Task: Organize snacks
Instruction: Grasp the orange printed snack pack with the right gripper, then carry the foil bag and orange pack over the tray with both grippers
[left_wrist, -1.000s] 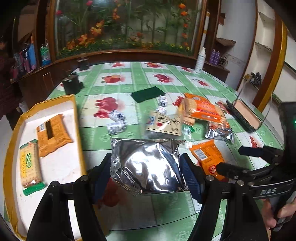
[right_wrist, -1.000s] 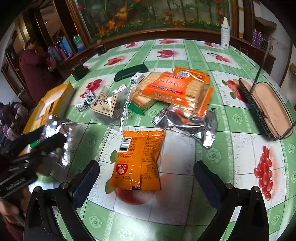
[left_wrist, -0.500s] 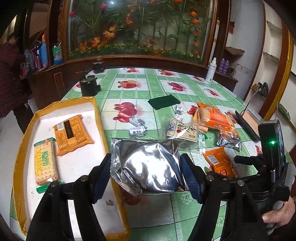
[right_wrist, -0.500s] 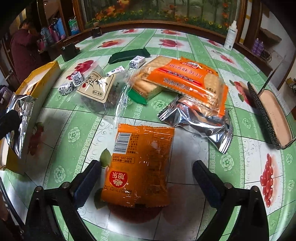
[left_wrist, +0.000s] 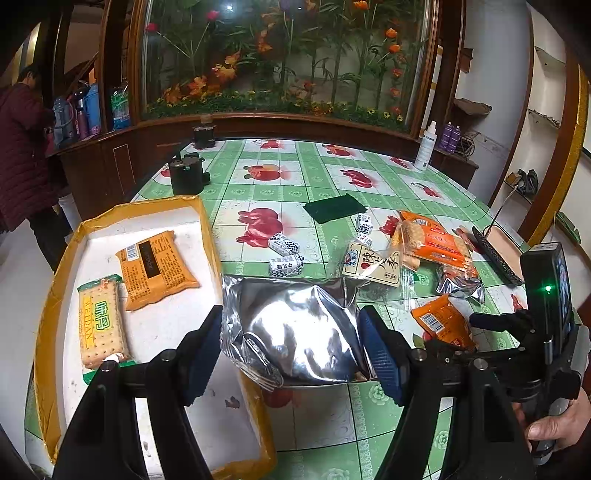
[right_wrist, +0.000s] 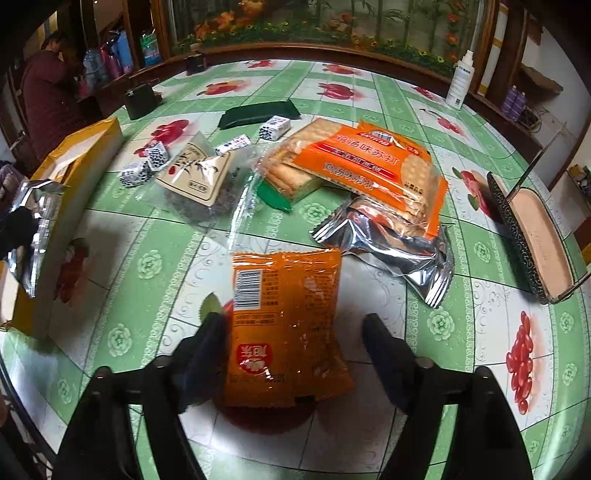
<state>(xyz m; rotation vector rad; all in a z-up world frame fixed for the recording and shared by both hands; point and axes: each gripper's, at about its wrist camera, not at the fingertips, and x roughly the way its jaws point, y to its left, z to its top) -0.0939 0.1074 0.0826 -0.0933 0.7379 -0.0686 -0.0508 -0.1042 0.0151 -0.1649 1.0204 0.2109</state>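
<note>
Left gripper: pinching a silver foil bag by both sides, held off the table above the right edge of the yellow tray.
Right gripper: jaws closing around the small orange packet; left pad at the packet's edge, right pad clear of it with a gap.
Small orange packet: flat on the green checked tablecloth, barcode side up, between the right gripper's fingers.
Yellow tray: at the table's left edge, holding a green-trimmed cracker pack and an orange packet side by side.
Middle of table: orange cracker pack lying partly over a second silver packet; cream-labelled clear bag to their left; small black-and-white sweets near it; dark green packet further back.
Right side of table: open case with a pink lining.
Background: a person in a dark red jacket standing beyond the table's left end.
</note>
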